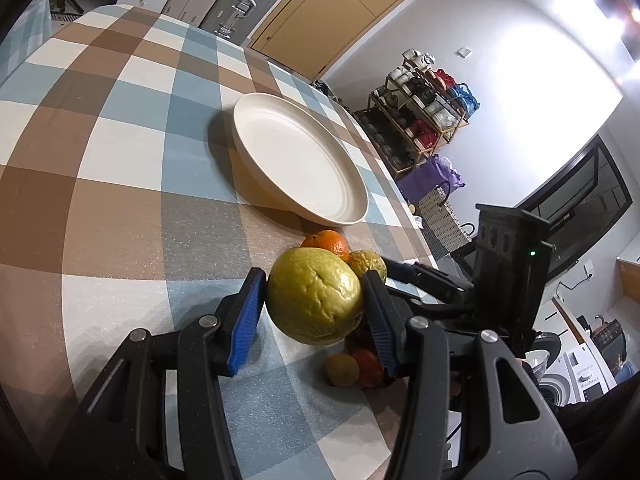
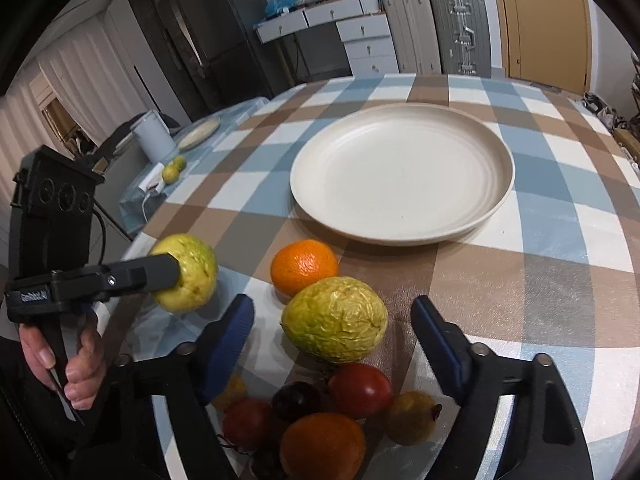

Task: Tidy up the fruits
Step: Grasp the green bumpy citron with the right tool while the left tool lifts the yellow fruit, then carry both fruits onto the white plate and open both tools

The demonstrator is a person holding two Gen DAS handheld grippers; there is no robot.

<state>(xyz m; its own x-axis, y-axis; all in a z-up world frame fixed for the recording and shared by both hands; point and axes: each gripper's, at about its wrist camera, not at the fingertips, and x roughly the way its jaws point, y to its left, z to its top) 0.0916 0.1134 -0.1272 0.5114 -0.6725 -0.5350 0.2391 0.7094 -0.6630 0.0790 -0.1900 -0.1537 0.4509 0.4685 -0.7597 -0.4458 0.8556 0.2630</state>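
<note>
My left gripper [image 1: 314, 300] is shut on a yellow-green wrinkled fruit [image 1: 314, 300] and holds it above the checked tablecloth; the same gripper [image 2: 176, 276] and fruit [image 2: 192, 268] show at the left of the right wrist view. My right gripper [image 2: 334, 320] is open, its jaws on either side of a second yellow-green fruit [image 2: 336, 320] on the table. An orange [image 2: 304, 266] lies just beyond it. A pile of several small fruits [image 2: 360, 390] lies under the right gripper. The cream plate [image 2: 404, 172] stands empty further back; it also shows in the left wrist view [image 1: 300, 160].
The checked table [image 2: 540, 280] is round, its edge close on the left. A side table with a white kettle [image 2: 152, 136] and small fruits stands beyond that edge. Suitcases [image 2: 460, 36], drawers and a door stand behind the table.
</note>
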